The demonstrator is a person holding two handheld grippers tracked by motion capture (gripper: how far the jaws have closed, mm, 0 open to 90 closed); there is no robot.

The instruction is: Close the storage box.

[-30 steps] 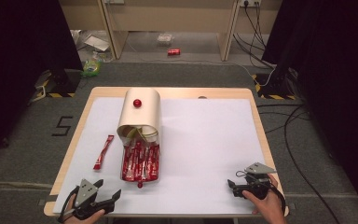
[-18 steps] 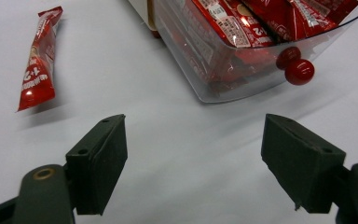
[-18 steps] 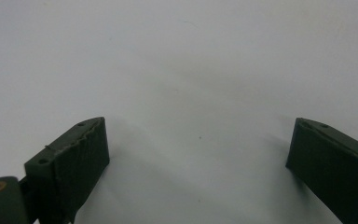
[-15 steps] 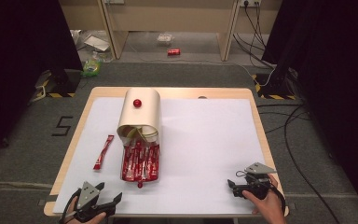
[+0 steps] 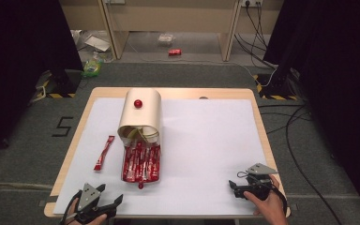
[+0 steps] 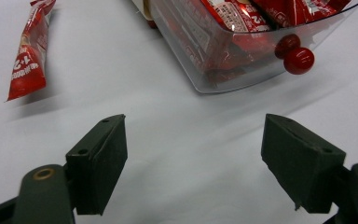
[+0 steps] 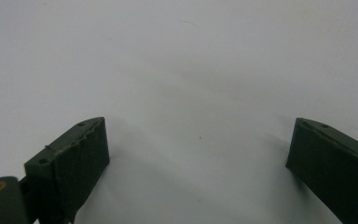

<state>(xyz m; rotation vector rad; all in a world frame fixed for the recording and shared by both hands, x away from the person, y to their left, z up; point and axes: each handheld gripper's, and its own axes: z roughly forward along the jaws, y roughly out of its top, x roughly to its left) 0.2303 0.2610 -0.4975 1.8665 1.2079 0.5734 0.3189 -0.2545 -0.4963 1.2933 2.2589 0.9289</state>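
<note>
Near the table's front left corner, the left gripper (image 5: 104,207) rests with jaws spread wide and empty. Just ahead, the loose red sachet (image 5: 104,152) lies beside the clear drawer (image 5: 141,162) of sachets, so it should likely close squarely across the sachet's middle. By the front right corner, the right gripper (image 5: 236,188) also rests spread and empty.

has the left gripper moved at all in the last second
Yes. In the high view the left gripper has drawn back toward the table's near edge, away from the clear drawer of red packets. Its jaws stand open.
</note>
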